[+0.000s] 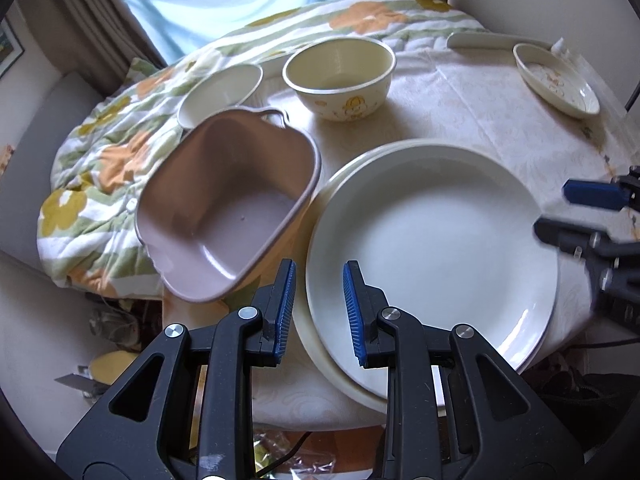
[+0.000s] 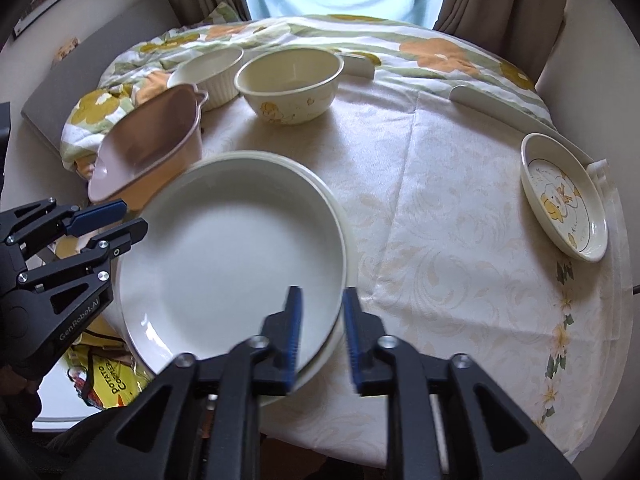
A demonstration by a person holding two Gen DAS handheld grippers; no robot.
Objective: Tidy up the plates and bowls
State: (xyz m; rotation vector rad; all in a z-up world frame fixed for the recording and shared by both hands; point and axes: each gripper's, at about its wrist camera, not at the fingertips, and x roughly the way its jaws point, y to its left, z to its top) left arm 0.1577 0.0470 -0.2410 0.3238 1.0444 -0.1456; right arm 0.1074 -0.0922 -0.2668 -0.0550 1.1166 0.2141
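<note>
A large white plate lies stacked on a cream plate at the table's near edge; the white plate also shows in the right wrist view. My left gripper is open and empty, its fingers astride the plates' left rim. My right gripper is open and empty over the plates' right rim. A pink square dish sits tilted left of the plates. Behind stand a cream cartoon bowl and a white ribbed bowl. A small cartoon plate lies far right.
The round table has a pale patterned cloth. A flowered quilt bunches along the table's left and back, under the pink dish. A snack bag lies below the table edge. Curtains and a window are behind.
</note>
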